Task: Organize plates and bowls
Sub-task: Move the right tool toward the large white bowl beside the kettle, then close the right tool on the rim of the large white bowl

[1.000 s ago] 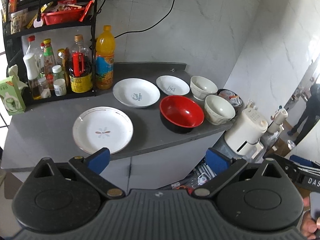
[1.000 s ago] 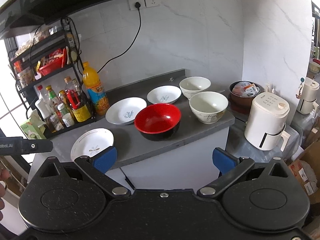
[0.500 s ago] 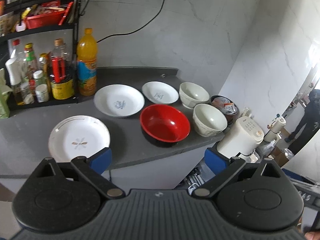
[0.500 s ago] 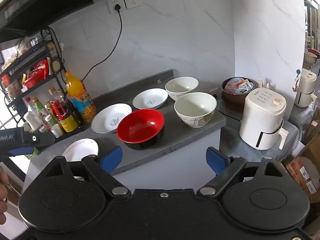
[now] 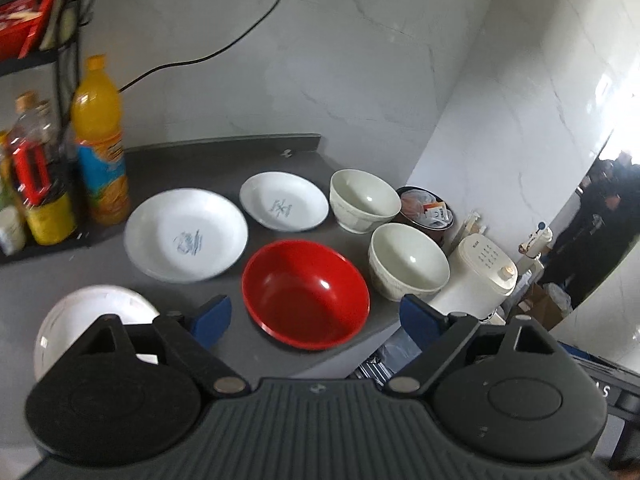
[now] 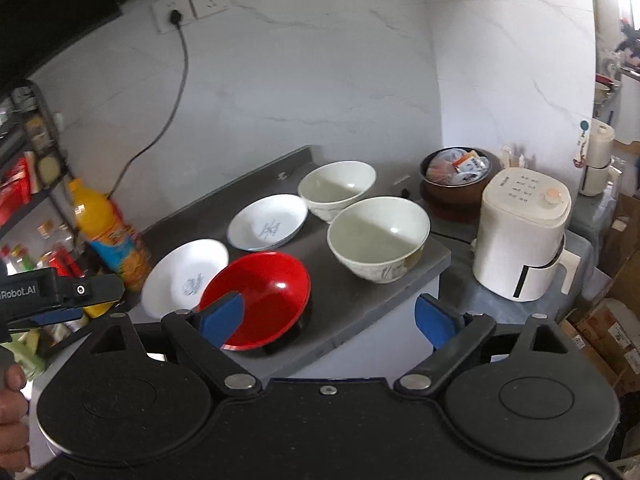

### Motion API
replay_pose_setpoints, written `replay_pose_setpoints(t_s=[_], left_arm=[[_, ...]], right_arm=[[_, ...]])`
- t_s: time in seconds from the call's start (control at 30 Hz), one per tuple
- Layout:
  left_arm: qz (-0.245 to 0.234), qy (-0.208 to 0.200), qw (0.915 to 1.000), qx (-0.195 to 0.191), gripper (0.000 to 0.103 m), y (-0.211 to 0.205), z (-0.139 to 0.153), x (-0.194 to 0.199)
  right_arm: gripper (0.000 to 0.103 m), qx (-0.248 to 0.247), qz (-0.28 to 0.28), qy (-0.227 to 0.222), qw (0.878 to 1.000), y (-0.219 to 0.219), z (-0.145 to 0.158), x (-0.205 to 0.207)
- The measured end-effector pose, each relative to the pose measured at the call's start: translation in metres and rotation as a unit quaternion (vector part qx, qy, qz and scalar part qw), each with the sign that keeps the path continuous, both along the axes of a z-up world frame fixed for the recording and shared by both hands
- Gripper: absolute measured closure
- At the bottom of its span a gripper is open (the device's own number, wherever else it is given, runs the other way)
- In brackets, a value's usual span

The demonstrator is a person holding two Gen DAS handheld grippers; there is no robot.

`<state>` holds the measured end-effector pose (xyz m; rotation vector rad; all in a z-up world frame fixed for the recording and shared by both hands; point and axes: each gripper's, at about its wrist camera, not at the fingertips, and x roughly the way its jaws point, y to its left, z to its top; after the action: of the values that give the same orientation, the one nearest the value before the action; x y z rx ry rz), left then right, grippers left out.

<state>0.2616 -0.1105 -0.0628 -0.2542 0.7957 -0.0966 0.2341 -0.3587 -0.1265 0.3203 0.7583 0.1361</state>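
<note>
Left-wrist view only: a white plate with a gold rim (image 5: 96, 312) lies partly behind the left finger; a person in dark clothes (image 5: 600, 208) stands far off past the right finger.
Right-wrist view only: the left gripper (image 6: 60, 304) enters at the left edge, with a hand (image 6: 12, 412) below it; a wall socket (image 6: 188, 6) and the plugged-in black cable (image 6: 176, 92) show in full above the counter.
Left gripper (image 5: 316, 318): blue-padded fingers wide apart, nothing between them; the red bowl (image 5: 306, 294) lies ahead in the gap.
Right gripper (image 6: 328, 318): fingers wide apart and empty; the left pad overlaps the red bowl (image 6: 264, 292) in the picture, contact not determinable.
Grey counter (image 5: 180, 164): carries all the dishes, ahead of both pairs of fingers.
Red bowl: glossy red inside, black outside, upright, nearest the fingertips.
Cream bowls: two, upright and empty, one (image 5: 408, 266) before the right finger, one (image 5: 364, 206) beyond it.
White plates: three; two shallow ones with blue centre marks (image 5: 186, 234) (image 5: 284, 206), plus the gold-rimmed one.
Beside the dishes: an orange drink bottle (image 5: 100, 144) beyond the left finger; a white appliance (image 6: 524, 236) and a brown pot of packets (image 6: 456, 178) beyond the right finger.
</note>
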Motion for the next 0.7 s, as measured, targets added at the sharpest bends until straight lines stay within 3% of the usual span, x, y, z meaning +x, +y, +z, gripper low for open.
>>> replay_pose_setpoints(t_s=[0.37, 0.7], left_arm=[[-0.031, 0.024, 0.9991, -0.018, 0.013, 0.007, -0.014, 0.064], [-0.038, 0.036, 0.9986, -0.008, 0.013, -0.016, -0.026, 0.117]], right_arm=[[0.011, -0.009, -0.067, 0.014, 0.998, 0.017, -0.006, 0.050], [0.008, 0.004, -0.090, 0.032, 0.995, -0.001, -0.030, 0.089]])
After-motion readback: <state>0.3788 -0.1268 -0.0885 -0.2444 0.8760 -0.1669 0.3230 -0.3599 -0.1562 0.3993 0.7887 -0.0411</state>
